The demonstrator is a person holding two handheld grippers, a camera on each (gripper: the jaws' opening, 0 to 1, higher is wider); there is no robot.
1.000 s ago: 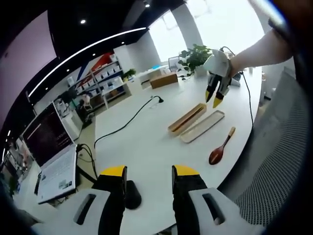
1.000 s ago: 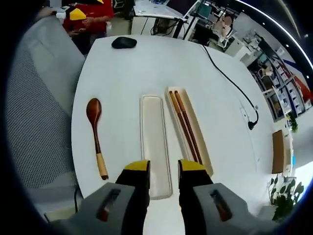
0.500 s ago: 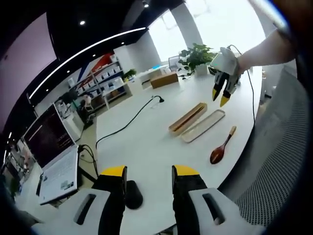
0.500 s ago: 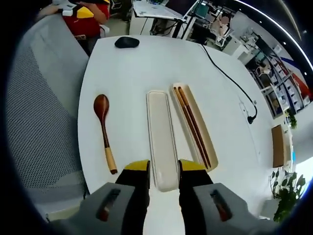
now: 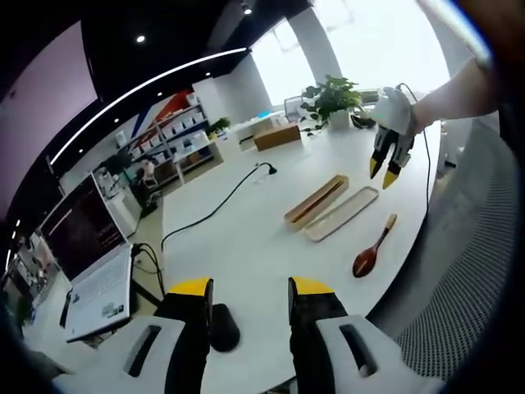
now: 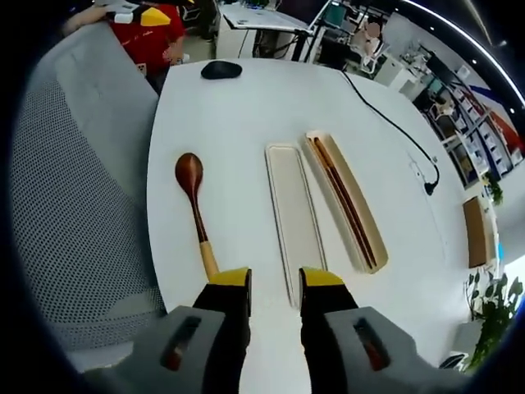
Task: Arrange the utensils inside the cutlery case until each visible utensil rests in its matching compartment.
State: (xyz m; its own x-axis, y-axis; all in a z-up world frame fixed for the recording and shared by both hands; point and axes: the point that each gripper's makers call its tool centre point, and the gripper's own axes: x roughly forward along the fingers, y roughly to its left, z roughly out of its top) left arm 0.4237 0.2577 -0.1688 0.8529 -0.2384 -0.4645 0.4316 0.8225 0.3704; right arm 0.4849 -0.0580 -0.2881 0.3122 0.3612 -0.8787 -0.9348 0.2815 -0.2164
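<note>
Hovering above spoon (image 6: pixel 197 215), right tongs (image 6: pixel 274 281) narrowly parted, empty; left tongs (image 5: pixel 243 289) likewise.

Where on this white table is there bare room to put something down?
Free: the white tabletop between the black computer mouse and the wooden spoon, and right of the wooden chopstick case up to the black cable. Crowded: the gaps between spoon, cream lid tray and case.
</note>
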